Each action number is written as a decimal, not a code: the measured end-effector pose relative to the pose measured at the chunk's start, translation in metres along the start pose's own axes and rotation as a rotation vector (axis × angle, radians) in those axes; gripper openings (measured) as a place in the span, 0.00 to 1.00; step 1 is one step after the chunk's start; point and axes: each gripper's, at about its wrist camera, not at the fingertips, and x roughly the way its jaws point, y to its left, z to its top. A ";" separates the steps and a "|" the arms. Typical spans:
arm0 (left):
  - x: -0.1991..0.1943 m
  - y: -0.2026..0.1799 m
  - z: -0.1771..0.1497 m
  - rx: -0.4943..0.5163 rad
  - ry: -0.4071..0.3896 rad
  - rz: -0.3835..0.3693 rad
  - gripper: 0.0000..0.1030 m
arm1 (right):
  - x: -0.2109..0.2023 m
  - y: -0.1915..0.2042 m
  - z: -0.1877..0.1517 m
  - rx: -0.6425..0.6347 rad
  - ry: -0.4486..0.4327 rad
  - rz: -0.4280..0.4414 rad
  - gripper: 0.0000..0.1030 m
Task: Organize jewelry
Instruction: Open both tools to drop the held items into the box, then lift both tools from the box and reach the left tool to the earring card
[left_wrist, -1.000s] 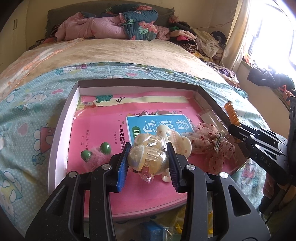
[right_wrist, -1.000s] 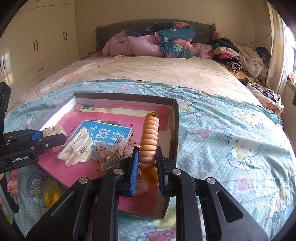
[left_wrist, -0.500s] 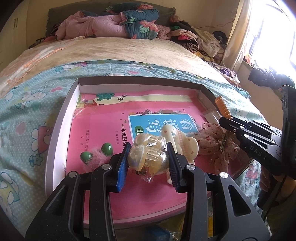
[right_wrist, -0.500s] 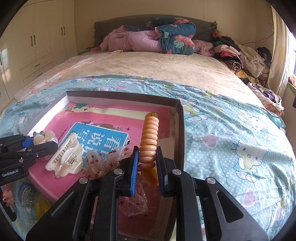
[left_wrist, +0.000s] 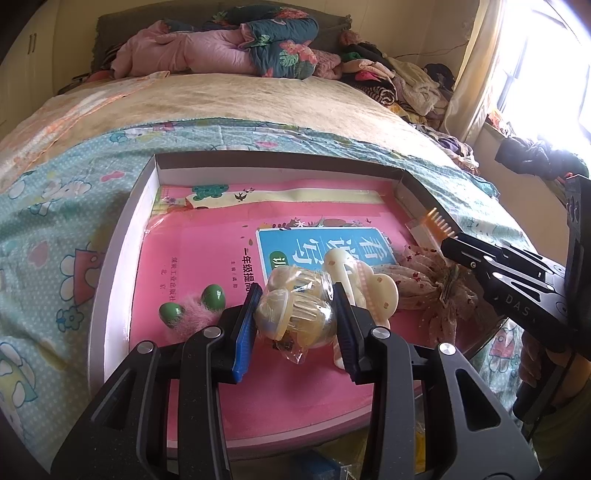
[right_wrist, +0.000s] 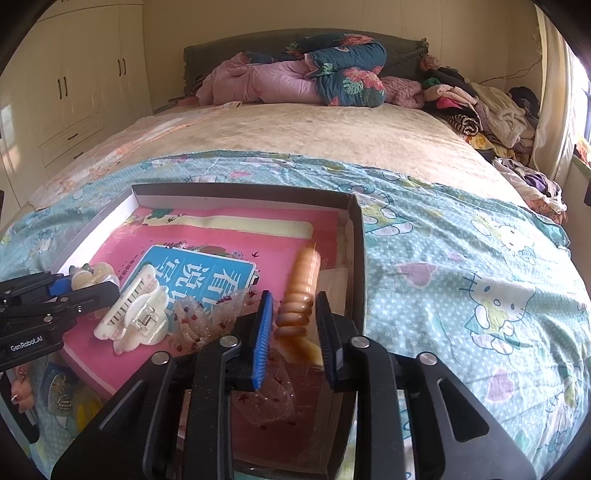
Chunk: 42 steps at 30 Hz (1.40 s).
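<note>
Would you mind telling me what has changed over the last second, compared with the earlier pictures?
The right gripper has opened: the orange comb clip, clamped before, now sits loose and motion-blurred between the spread fingers, apparently dropping into the tray. The left gripper stays shut on the bagged yellow hair clips. The white claw clip and floral scrunchie lie unmoved.

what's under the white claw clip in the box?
The white claw clip lies on a pink book, overlapping the corner of its blue title panel. A floral scrunchie touches its right side. Whatever lies beneath the book is covered.
</note>
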 end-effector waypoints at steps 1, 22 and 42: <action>0.000 0.000 0.000 0.000 -0.001 -0.001 0.29 | -0.002 0.000 0.000 0.002 -0.004 0.001 0.28; -0.044 -0.003 -0.003 -0.019 -0.075 -0.003 0.51 | -0.057 0.005 -0.019 -0.004 -0.076 0.021 0.54; -0.090 0.004 -0.028 -0.029 -0.131 0.059 0.84 | -0.102 0.026 -0.049 -0.004 -0.106 0.031 0.75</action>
